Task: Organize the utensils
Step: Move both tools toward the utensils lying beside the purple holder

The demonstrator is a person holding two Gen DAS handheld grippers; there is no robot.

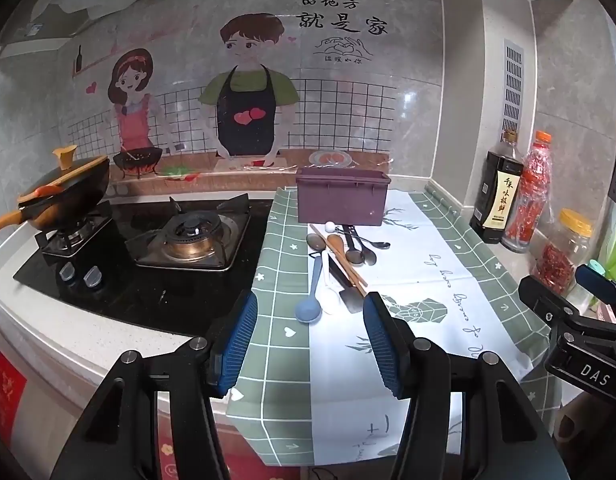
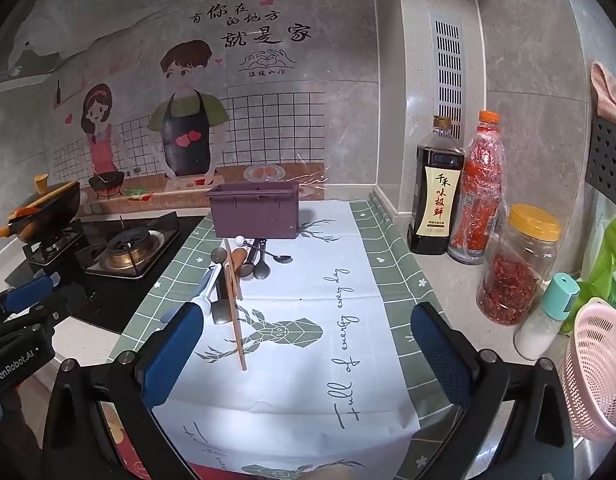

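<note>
Utensils (image 1: 340, 264) lie ahead of both level grippers (each spread wide, empty).

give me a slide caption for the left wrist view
Open left tool hovers above a pile of utensils on the tablecloth, purple bin behind.

Left gripper (image 1: 308, 312): black angular frame, round silver screws at the joints, blue ribbed pads (image 1: 240, 340). Right gripper (image 2: 308, 340): same black frame and screws, blue pads (image 2: 174, 354) (smoother look here). White lettering on the bodies: "DAS" on right, "GenRobot.AI" on left.
</note>
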